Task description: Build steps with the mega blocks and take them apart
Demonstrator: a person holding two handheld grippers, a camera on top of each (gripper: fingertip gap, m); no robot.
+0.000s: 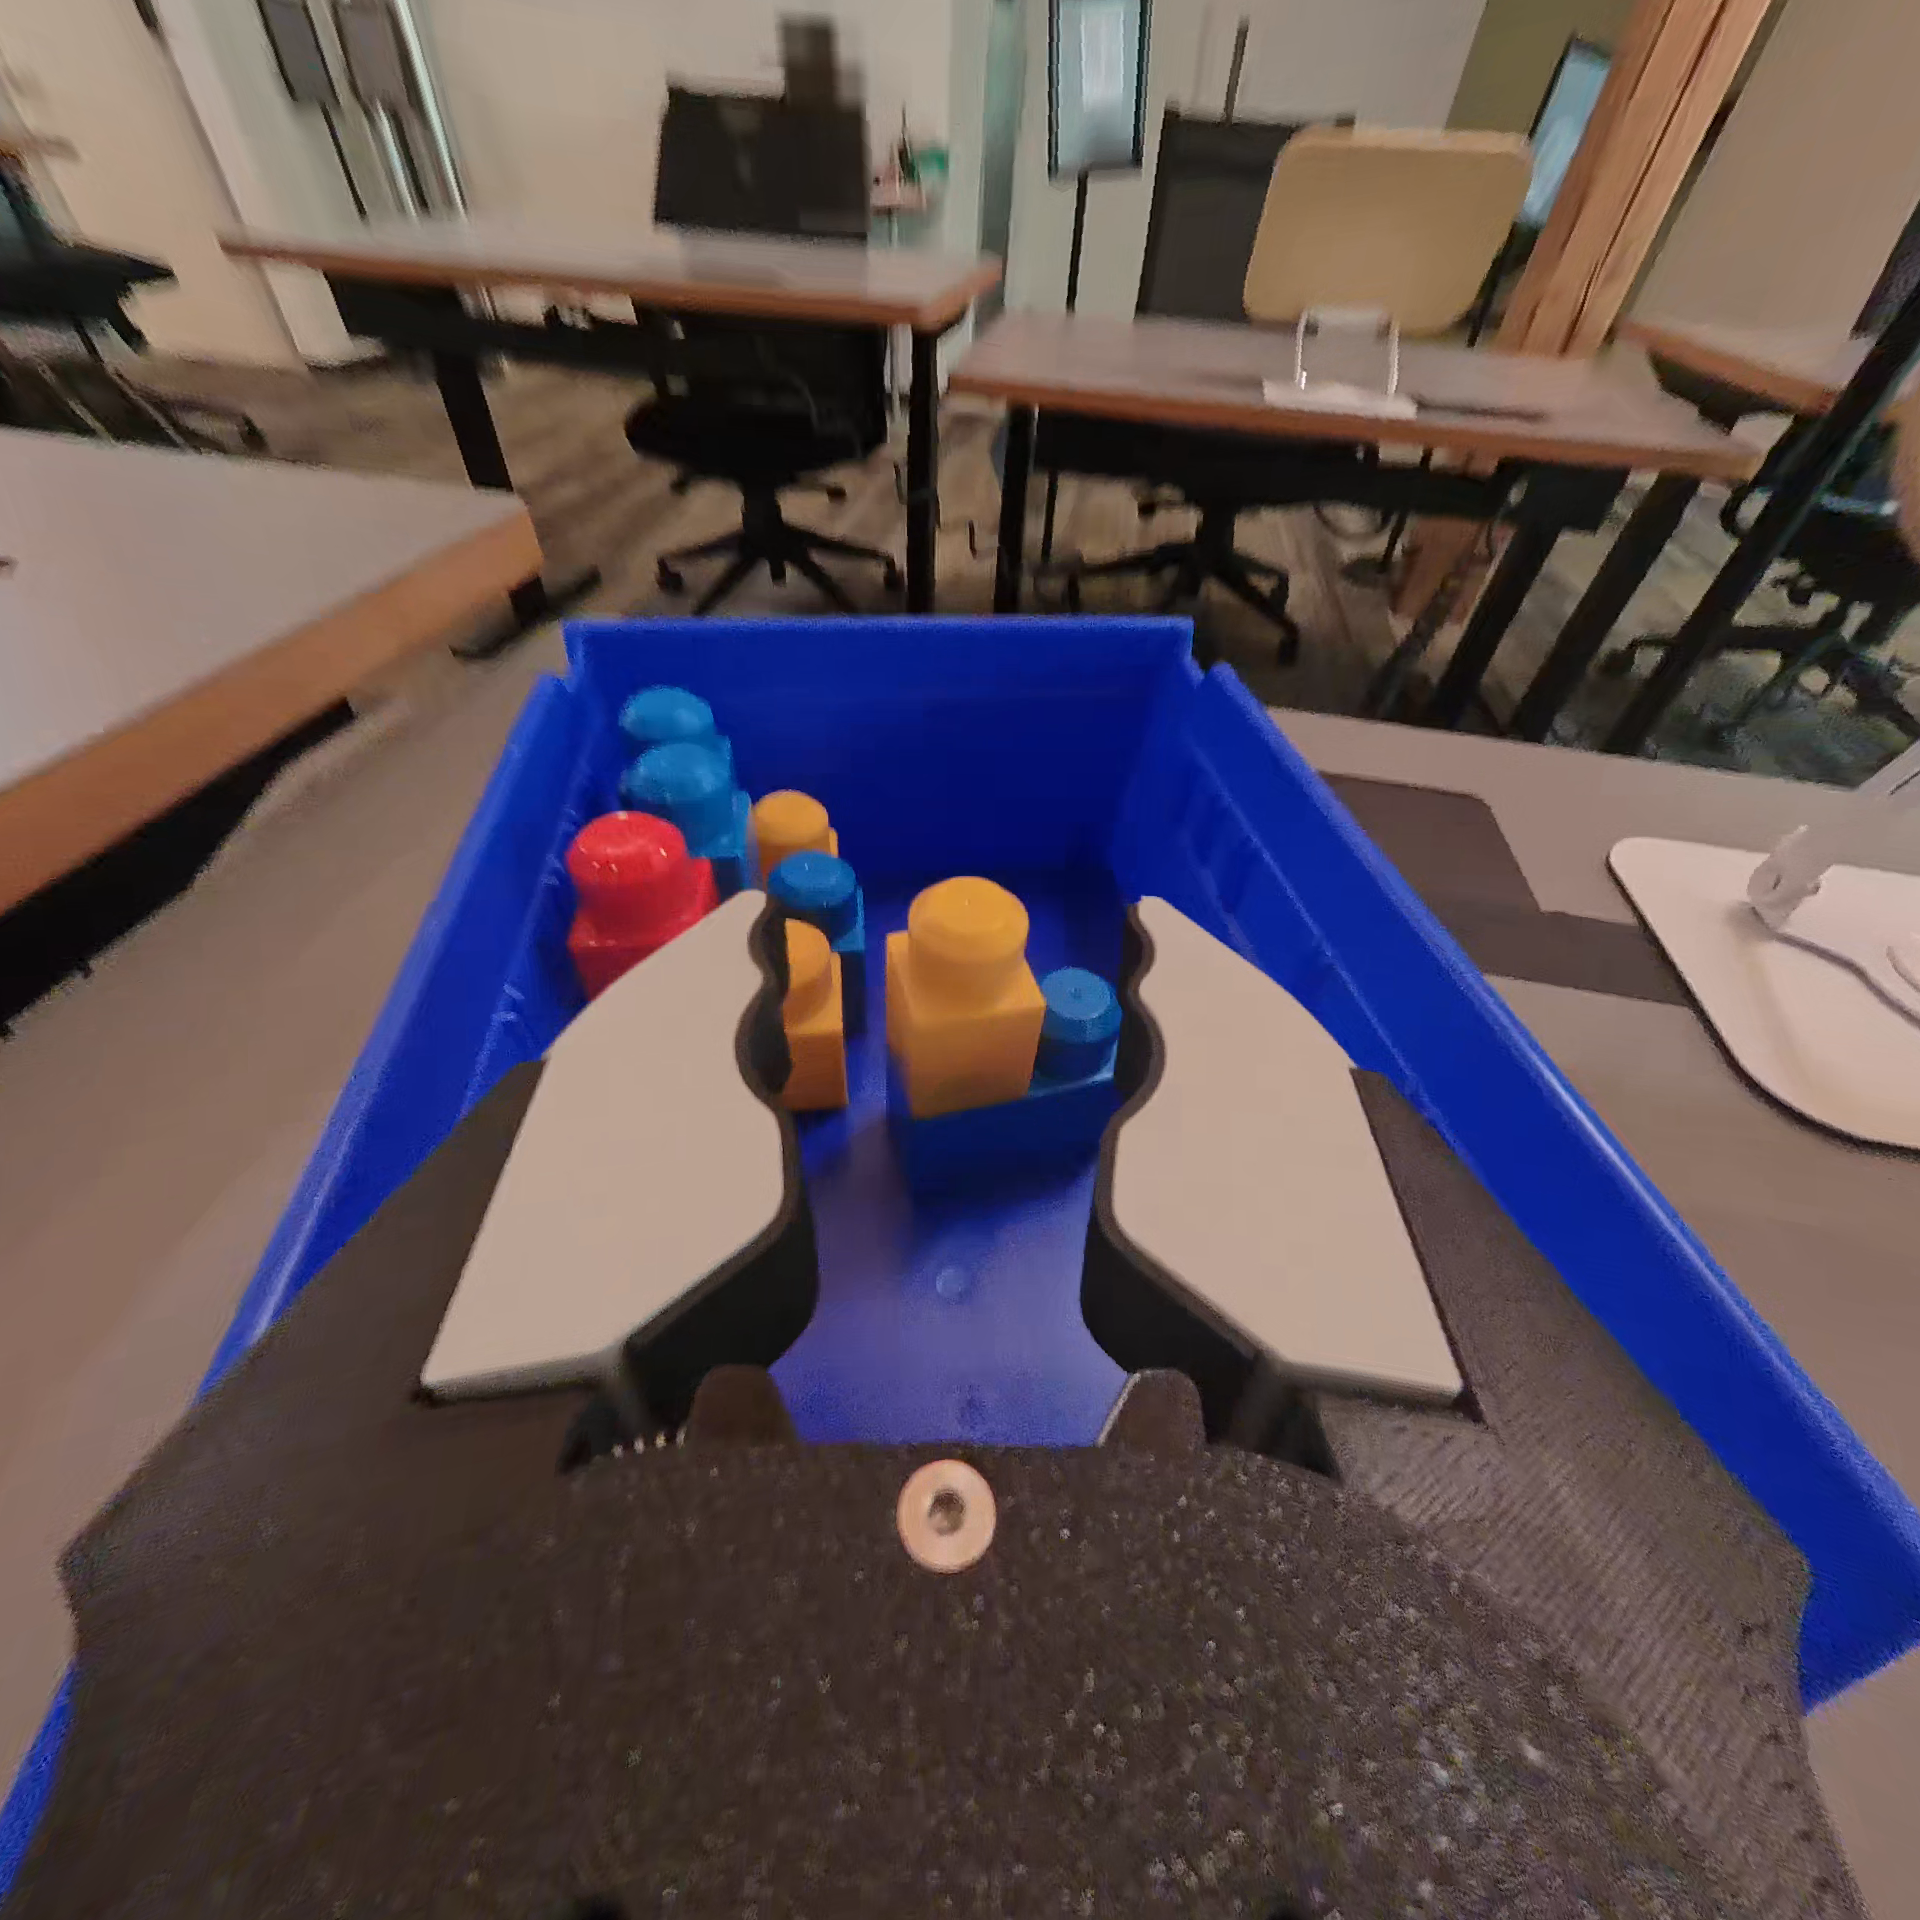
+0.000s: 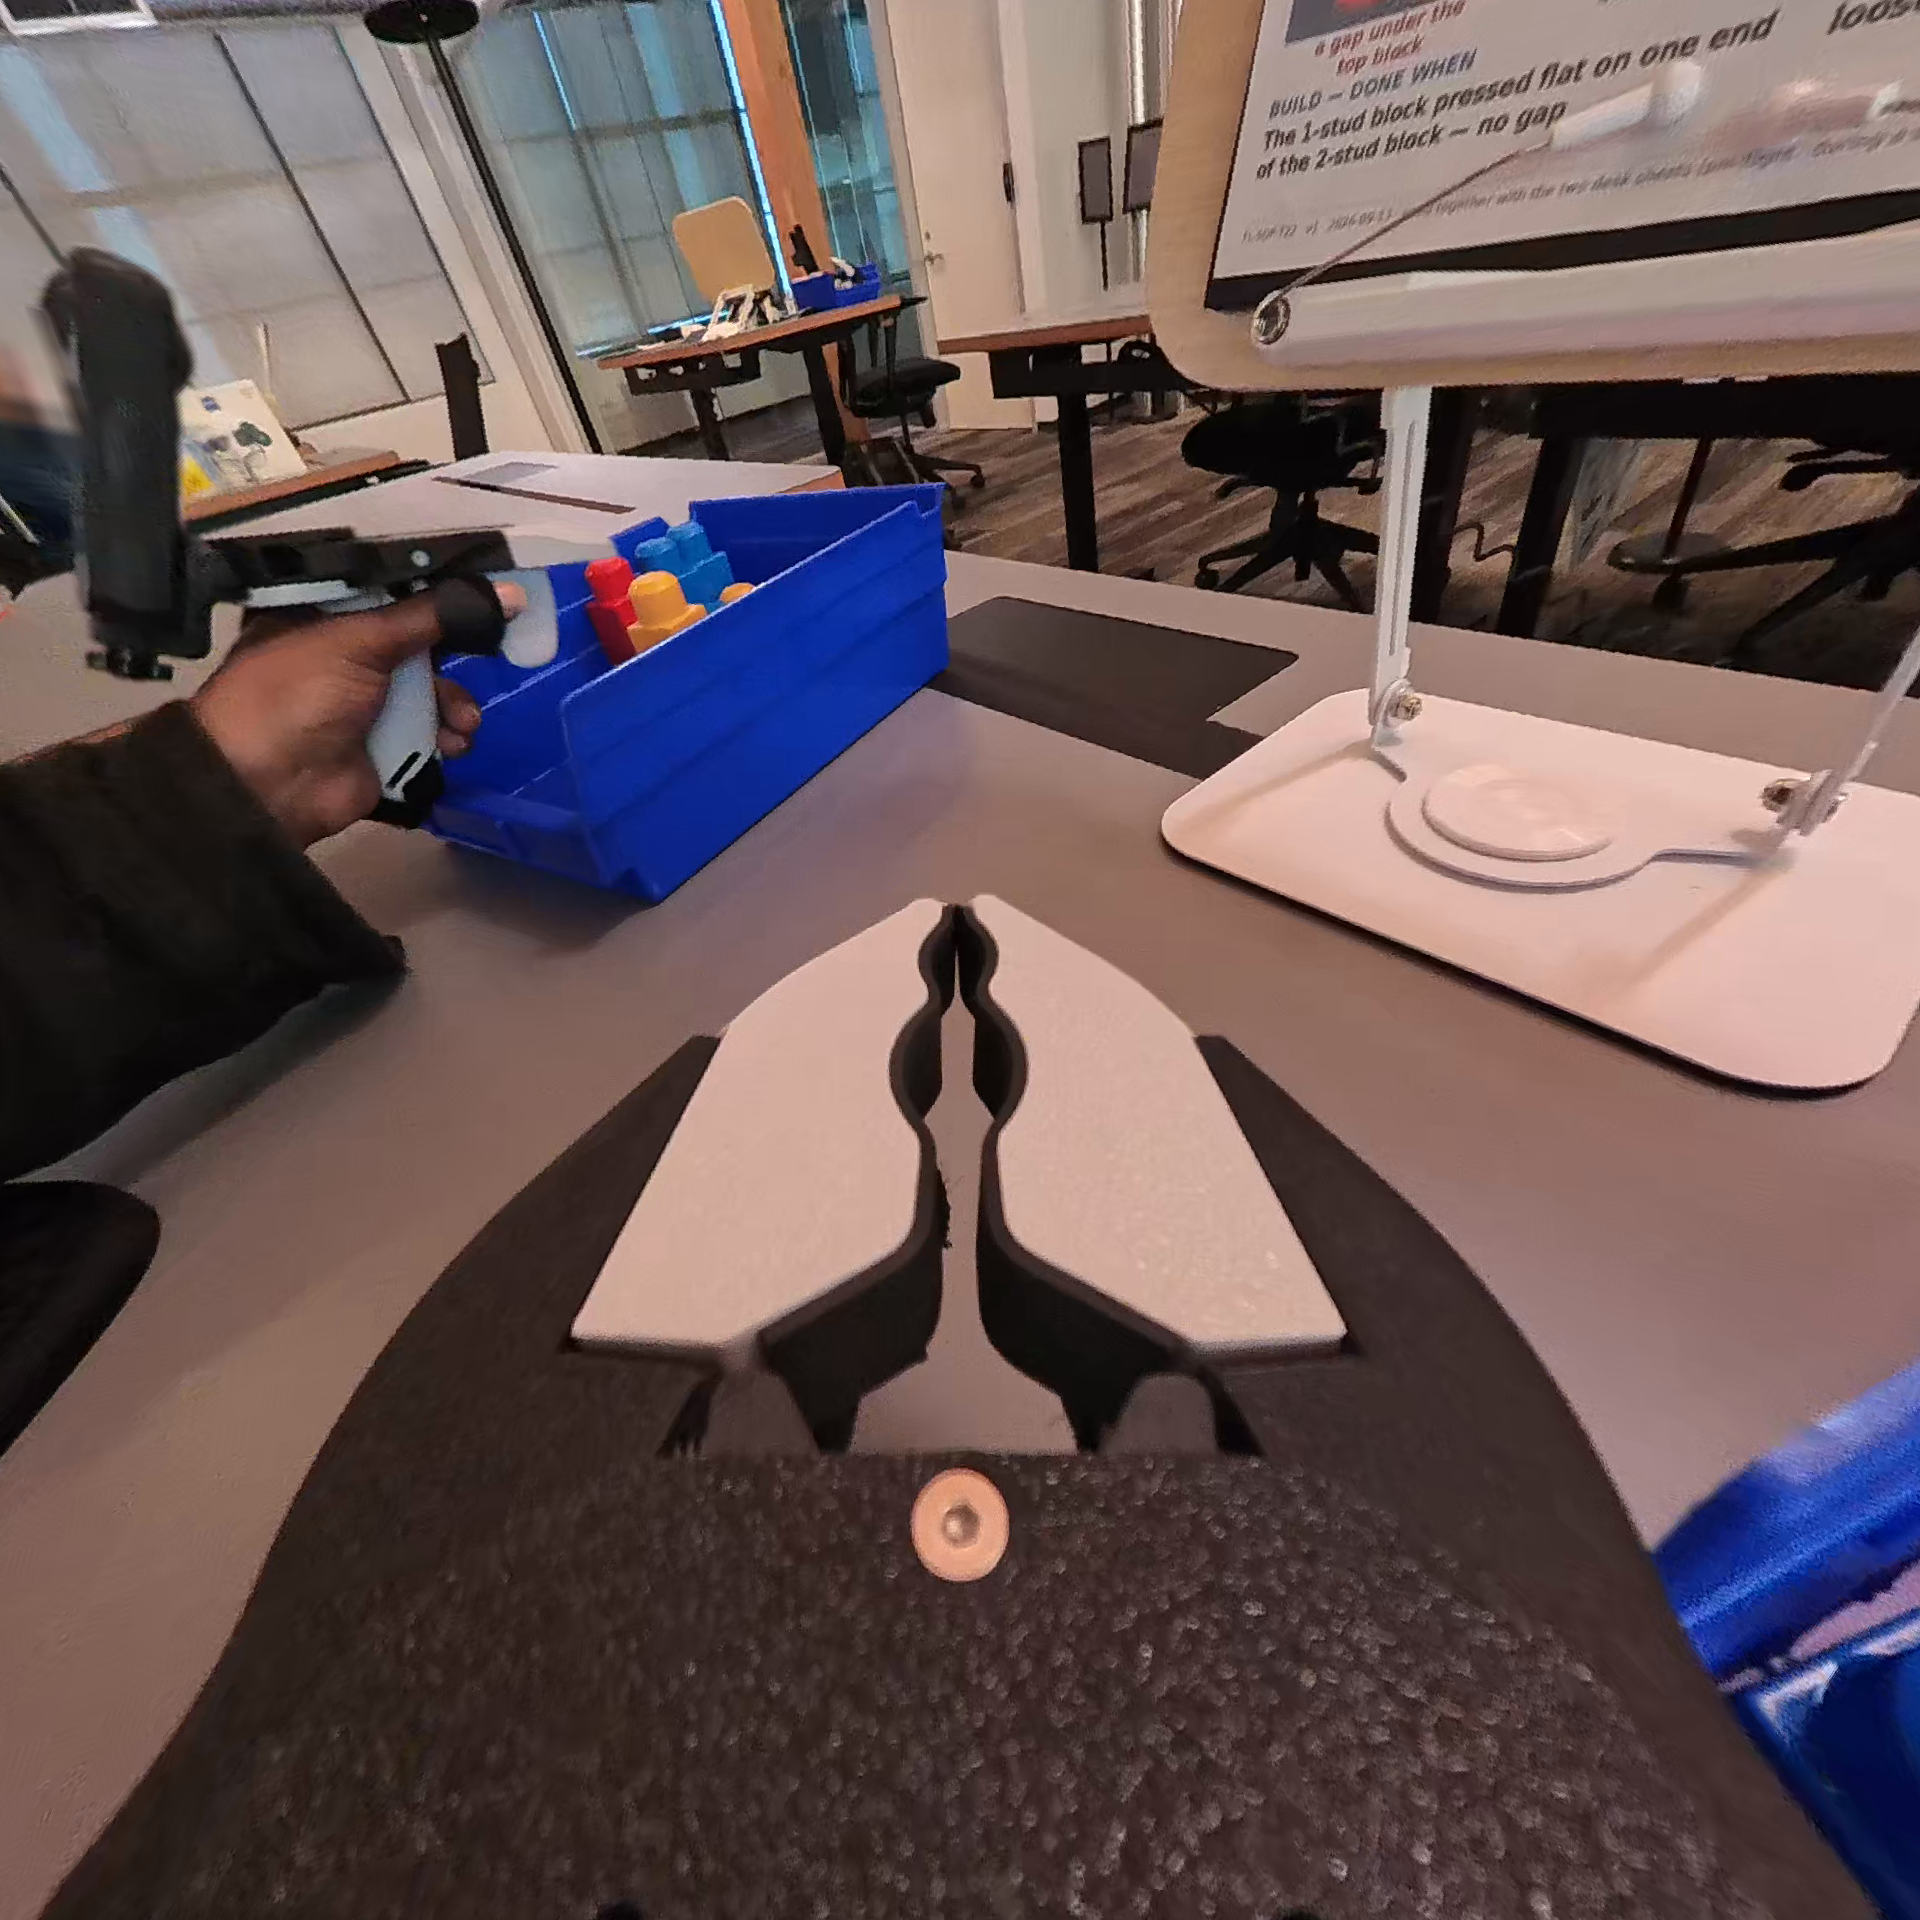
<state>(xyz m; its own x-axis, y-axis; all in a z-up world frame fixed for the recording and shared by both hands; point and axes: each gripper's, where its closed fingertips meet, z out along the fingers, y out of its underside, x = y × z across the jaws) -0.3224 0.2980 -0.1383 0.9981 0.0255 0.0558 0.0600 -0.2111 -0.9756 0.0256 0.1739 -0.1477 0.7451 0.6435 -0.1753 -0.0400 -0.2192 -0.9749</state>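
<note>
Now my left hand-held gripper gapes wide, empty, inside the blue bin, with an orange-on-blue block stack between its fingers; my right hand-held gripper is closed, empty, above the desk.

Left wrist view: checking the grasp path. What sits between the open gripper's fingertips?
The orange block on a blue two-stud block sits between the left gripper's open fingertips.

Grey table bearing blue bin, white stand base, and perhaps a flat black mat.
</note>
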